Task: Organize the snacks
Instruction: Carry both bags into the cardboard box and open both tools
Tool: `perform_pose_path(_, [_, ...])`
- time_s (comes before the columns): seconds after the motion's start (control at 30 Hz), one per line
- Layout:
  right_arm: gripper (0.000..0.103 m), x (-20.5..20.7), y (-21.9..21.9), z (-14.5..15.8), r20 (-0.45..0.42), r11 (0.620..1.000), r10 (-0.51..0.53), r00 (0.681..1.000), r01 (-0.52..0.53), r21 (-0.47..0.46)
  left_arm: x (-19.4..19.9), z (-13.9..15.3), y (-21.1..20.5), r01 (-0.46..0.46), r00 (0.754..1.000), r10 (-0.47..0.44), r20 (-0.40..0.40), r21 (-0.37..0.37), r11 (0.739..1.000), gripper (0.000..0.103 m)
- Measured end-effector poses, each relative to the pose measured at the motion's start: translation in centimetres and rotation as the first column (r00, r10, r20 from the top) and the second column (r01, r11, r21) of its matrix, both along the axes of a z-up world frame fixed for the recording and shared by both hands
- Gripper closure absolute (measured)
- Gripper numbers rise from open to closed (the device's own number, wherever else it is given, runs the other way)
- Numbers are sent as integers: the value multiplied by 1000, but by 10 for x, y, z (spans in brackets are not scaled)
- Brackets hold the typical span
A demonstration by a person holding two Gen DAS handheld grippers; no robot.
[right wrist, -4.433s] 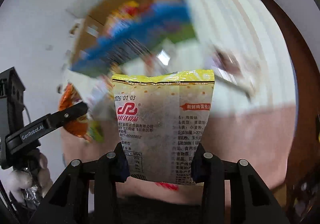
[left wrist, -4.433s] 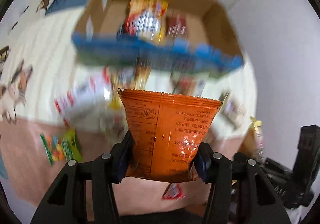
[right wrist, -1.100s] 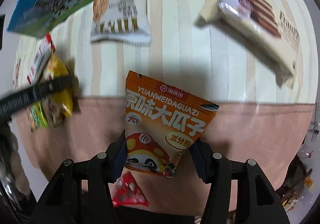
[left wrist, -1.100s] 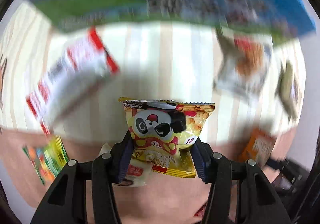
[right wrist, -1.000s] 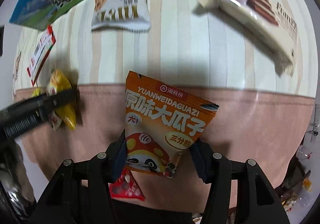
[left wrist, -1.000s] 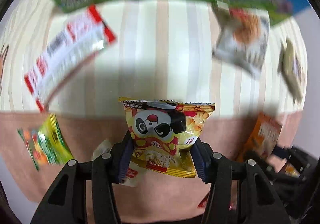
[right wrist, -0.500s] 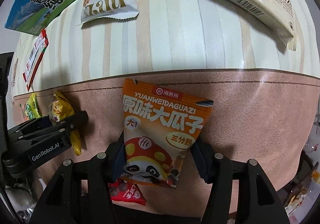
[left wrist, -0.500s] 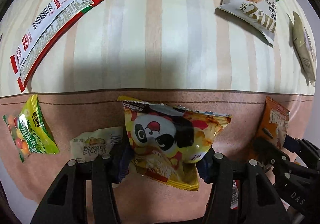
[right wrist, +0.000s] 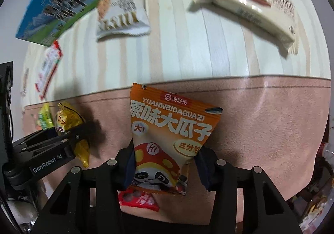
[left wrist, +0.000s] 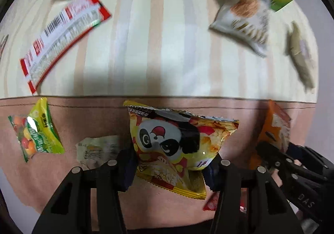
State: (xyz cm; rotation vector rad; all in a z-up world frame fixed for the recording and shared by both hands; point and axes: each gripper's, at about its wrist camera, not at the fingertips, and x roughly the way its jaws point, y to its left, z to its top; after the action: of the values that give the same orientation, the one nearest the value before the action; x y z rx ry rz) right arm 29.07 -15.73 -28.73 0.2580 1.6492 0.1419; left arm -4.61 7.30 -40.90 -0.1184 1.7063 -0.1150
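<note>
I've got the left gripper point(left wrist: 169, 168) pinching the yellow panda-print foil snack bag point(left wrist: 177, 144) and the right gripper point(right wrist: 163, 166) pinching the orange sunflower-seed pouch point(right wrist: 167, 135), both jaws just closing tighter, so I lift both bags straight off the pink cloth point(right wrist: 261, 125) before swinging to the blue-and-green cardboard box point(right wrist: 62, 2).

Non-task: surface point(left wrist: 158, 50) under a cloth, cream-striped on the far part, plain pink band point(right wrist: 271, 121) near. Blurred clutter point(right wrist: 317, 198) off the near right edge.

Both tongs, left point(left wrist: 170, 168) and right point(right wrist: 163, 166), point steeply down, clamped.
</note>
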Motion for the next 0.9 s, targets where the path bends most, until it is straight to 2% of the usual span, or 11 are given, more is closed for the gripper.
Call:
perform_pose_path(0.23, [52, 40, -6, 74, 129, 996, 10, 992, -21, 85, 37, 74, 12, -40, 990, 50, 135, -77, 996, 54])
perform_pose_path(0.43, [52, 104, 0, 150, 265, 986, 31, 964, -72, 149, 104, 154, 27, -39, 962, 75, 263, -139, 990, 54])
perform_pose_path(0.53, [52, 145, 10, 174, 314, 985, 68, 947, -114, 132, 142, 176, 29, -36, 951, 76, 299, -137, 990, 54])
perform_pose_path(0.67, [52, 200, 29, 180, 337, 986, 105, 936, -141, 86, 189, 180, 36, -40, 944, 65, 323, -82, 996, 54])
perform_pose_path(0.83, [52, 256, 48, 157, 291, 988, 137, 947, -153, 33, 241, 138, 49, -71, 973, 83, 213, -63, 995, 54])
perform_pose_path(0.9, [52, 273, 53, 143, 261, 988, 144, 955, -152, 13, 252, 118, 50, -70, 984, 73, 165, -24, 997, 54])
